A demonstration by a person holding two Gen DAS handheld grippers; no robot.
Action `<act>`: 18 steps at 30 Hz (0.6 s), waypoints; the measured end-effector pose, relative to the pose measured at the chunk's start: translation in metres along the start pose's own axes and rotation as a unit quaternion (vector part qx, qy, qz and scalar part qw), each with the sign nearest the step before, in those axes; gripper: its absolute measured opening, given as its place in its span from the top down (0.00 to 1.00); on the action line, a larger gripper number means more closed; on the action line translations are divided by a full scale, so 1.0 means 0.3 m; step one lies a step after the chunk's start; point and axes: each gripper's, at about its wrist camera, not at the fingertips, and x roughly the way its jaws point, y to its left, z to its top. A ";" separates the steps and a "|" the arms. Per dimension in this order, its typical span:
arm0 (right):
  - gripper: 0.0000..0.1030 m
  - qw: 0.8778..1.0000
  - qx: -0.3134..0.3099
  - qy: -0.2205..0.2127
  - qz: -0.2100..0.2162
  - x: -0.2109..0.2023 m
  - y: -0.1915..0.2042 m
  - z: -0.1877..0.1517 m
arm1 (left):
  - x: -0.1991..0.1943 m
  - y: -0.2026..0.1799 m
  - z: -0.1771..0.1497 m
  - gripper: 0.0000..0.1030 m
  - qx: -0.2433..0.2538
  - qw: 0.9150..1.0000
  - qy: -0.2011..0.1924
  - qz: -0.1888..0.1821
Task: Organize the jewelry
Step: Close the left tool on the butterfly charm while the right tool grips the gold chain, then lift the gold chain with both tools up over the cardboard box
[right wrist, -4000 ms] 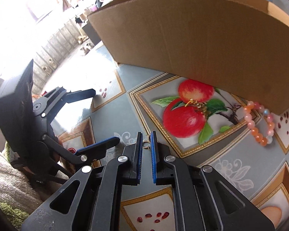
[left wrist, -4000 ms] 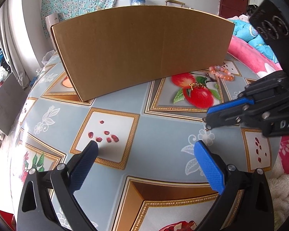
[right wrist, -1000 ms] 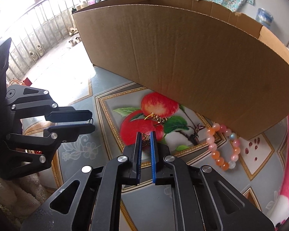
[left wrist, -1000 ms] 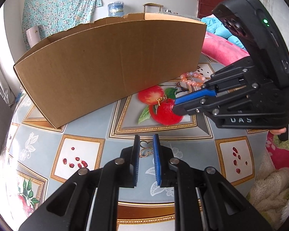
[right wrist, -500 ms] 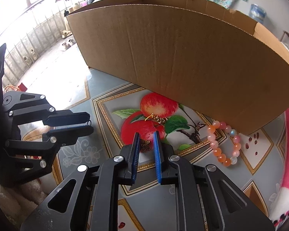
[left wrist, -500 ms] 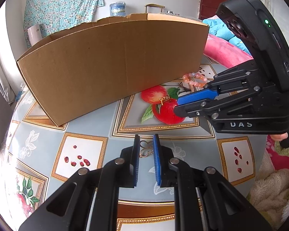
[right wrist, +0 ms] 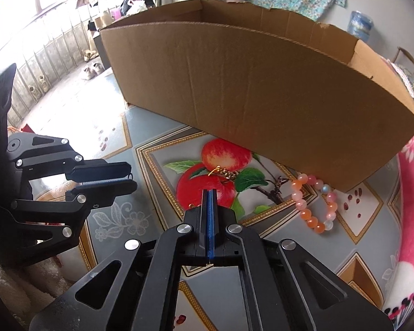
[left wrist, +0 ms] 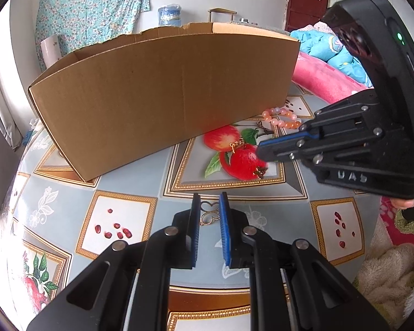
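My left gripper (left wrist: pixel 209 207) is shut on a small gold filigree earring (left wrist: pixel 209 214) held above the patterned tablecloth (left wrist: pixel 140 182). It also shows in the right wrist view (right wrist: pixel 128 176). My right gripper (right wrist: pixel 209 193) has its jaws closed flat, empty. It shows in the left wrist view (left wrist: pixel 258 151) just above a dark gold earring (left wrist: pixel 261 171) lying on the printed apple. A gold chain piece (left wrist: pixel 236 144) (right wrist: pixel 225 173) lies on the apples. A pink and orange bead bracelet (right wrist: pixel 316 202) (left wrist: pixel 280 118) lies by the open cardboard box (left wrist: pixel 162 88) (right wrist: pixel 262 88).
The box stands at the back of the table, open at the top. A pink blanket (left wrist: pixel 325 78) lies to the right. A beige towel (left wrist: pixel 392 270) lies at the table's right edge.
My right gripper has let the dark gold earring drop onto the printed apple, then shut empty and lifted a little. My left gripper keeps hold of its earring.
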 end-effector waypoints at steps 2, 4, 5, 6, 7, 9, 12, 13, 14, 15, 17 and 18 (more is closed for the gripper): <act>1.00 1.000 0.013 -0.003 0.006 -0.014 -0.021 -0.001 | -0.003 0.000 -0.002 0.88 0.000 1.000 0.000 0.000; 0.97 0.999 0.036 0.000 0.022 -0.021 -0.044 -0.002 | -0.003 0.000 -0.003 0.88 0.000 1.000 0.000 0.000; 0.97 0.998 0.046 0.003 0.031 -0.020 -0.053 -0.004 | -0.003 0.000 -0.003 0.88 -0.001 1.000 0.000 0.000; 0.93 0.998 0.055 0.005 0.038 -0.022 -0.062 -0.005 | -0.003 0.001 -0.003 0.88 -0.001 1.000 0.000 0.000; 0.88 0.997 0.062 0.007 0.045 -0.020 -0.063 -0.008 | -0.003 0.001 -0.003 0.88 -0.002 1.000 0.000 0.000; 0.73 0.998 0.051 0.007 0.043 -0.019 -0.043 -0.016 | -0.003 0.003 -0.004 0.88 -0.004 1.000 0.000 0.000; 0.73 1.000 0.012 0.008 0.019 -0.009 0.005 -0.024 | -0.003 0.005 -0.005 0.88 -0.005 1.000 0.000 0.000; 0.73 1.000 0.006 0.009 0.014 -0.003 0.016 -0.025 | -0.002 0.005 -0.005 0.88 -0.005 1.000 0.000 0.000; 0.73 1.000 -0.003 0.011 0.009 0.008 0.027 -0.027 | -0.001 0.005 -0.005 0.88 -0.004 1.000 0.000 0.000; 0.73 1.000 -0.008 0.014 0.003 0.019 0.035 -0.027 | 0.000 0.005 -0.005 0.88 -0.004 1.000 0.000 0.000; 0.75 1.000 -0.018 0.011 -0.003 0.032 0.047 -0.029 | 0.000 0.004 -0.005 0.88 -0.004 1.000 0.000 0.001; 0.79 1.000 -0.021 0.011 -0.003 0.034 0.050 -0.029 | 0.000 0.005 -0.006 0.88 -0.005 1.000 0.000 0.001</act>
